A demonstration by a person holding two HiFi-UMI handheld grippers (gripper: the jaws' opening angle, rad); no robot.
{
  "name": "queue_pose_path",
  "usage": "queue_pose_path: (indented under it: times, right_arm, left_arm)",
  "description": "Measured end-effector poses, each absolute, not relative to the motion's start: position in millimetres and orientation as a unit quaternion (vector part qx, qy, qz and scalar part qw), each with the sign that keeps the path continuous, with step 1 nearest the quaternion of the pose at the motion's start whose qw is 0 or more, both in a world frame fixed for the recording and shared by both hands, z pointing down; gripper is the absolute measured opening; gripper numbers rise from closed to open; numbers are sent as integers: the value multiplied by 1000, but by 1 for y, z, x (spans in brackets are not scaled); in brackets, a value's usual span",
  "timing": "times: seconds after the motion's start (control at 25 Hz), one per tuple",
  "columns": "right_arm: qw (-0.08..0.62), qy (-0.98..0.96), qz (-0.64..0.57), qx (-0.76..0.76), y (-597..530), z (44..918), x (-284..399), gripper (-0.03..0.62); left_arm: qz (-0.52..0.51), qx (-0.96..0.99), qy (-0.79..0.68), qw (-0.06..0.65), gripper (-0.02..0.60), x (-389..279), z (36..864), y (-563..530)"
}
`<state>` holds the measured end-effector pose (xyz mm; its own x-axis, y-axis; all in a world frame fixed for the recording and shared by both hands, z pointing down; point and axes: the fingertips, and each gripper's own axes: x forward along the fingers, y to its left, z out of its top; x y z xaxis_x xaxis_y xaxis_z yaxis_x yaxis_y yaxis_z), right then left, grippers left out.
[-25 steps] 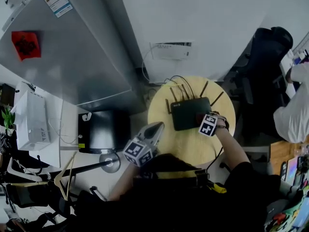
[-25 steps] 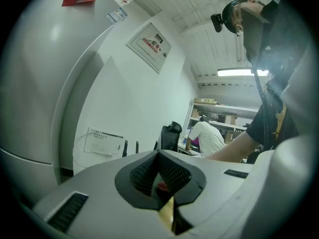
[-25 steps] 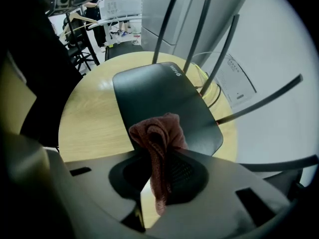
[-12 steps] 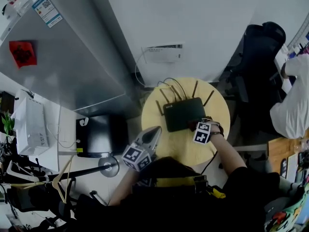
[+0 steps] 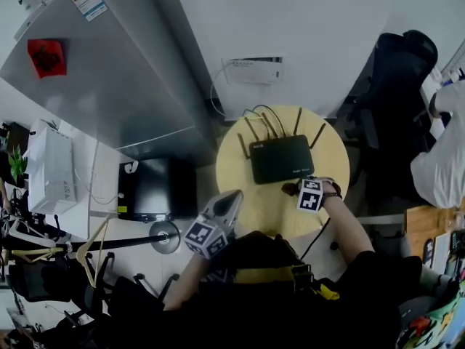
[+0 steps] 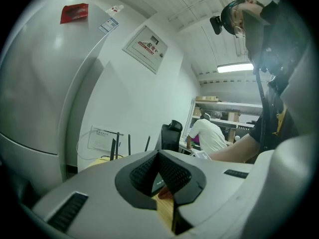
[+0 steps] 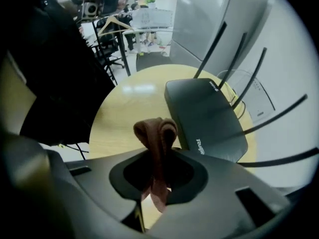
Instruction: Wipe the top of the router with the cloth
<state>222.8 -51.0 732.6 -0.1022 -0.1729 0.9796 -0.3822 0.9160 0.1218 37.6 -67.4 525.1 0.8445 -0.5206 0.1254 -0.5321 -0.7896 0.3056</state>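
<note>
A black router [image 5: 282, 158] with several upright antennas lies flat on the round yellow table [image 5: 240, 173], towards its far side. My right gripper [image 5: 291, 188] sits just off the router's near right corner, over the tabletop. In the right gripper view it [image 7: 157, 156] is shut on a folded reddish-brown cloth [image 7: 155, 133], whose bunched end sticks out next to the router [image 7: 205, 118]. My left gripper [image 5: 233, 198] hovers at the table's near left edge, apart from the router. Its jaws meet with nothing held in the left gripper view [image 6: 159, 158].
A large grey cabinet [image 5: 109, 71] stands to the left, with a black box [image 5: 149, 195] on the floor beside the table. Cables run from the router to a white wall box [image 5: 254, 71]. A black office chair [image 5: 396, 71] and a seated person in white [image 5: 439, 166] are at the right.
My right gripper has slid with the cloth from the router's near right corner back onto the table in front of it. The left gripper has barely moved.
</note>
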Motion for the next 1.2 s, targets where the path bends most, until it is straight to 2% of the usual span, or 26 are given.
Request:
queue_pose_path:
  times: [0.2, 0.4, 0.56, 0.84, 1.04, 1.2]
  right_arm:
    - [552, -770, 108, 301, -32, 702, 207, 60]
    - [455, -769, 68, 444, 2, 657, 180, 60]
    - [321, -754, 69, 569, 30, 608, 138, 60]
    - [51, -728, 127, 671, 110, 528, 55, 60]
    - [-2, -723, 107, 682, 173, 490, 25, 60]
    - [13, -712, 77, 698, 208, 483, 17, 60]
  left_arm:
    - [-11, 951, -271, 150, -5, 14, 512, -55]
    - [-40, 958, -258, 118, -6, -27, 483, -38]
    - [-48, 970, -222, 87, -6, -81, 461, -16]
    - [-65, 974, -196, 93, -6, -157, 455, 33]
    - [-62, 977, -176, 100, -6, -181, 445, 84]
    - [-65, 978, -171, 104, -6, -180, 445, 108]
